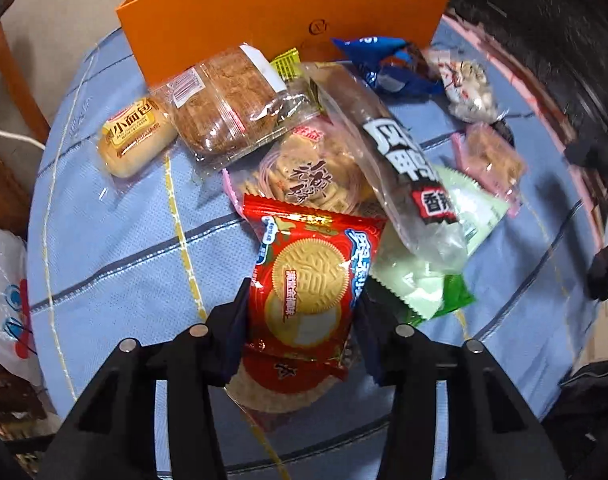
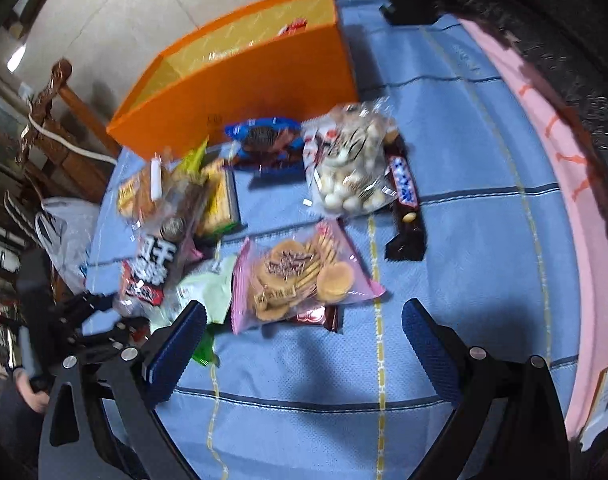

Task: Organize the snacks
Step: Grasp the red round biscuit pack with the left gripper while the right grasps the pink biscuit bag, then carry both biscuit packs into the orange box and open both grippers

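While the left gripper [image 1: 304,312] pinches the red cookie packet [image 1: 307,276] between its jaws, the right gripper [image 2: 304,344] has jaws spread wide, holding nothing, the pink biscuit bag [image 2: 300,276] at twelve o'clock.

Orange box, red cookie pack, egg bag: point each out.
Orange box [image 1: 264,12], left wrist view, front wall.
Red cookie pack [image 1: 307,280], left wrist view, printed cookie on its face.
Egg bag [image 2: 353,168], right wrist view, middle of the clear wrap.
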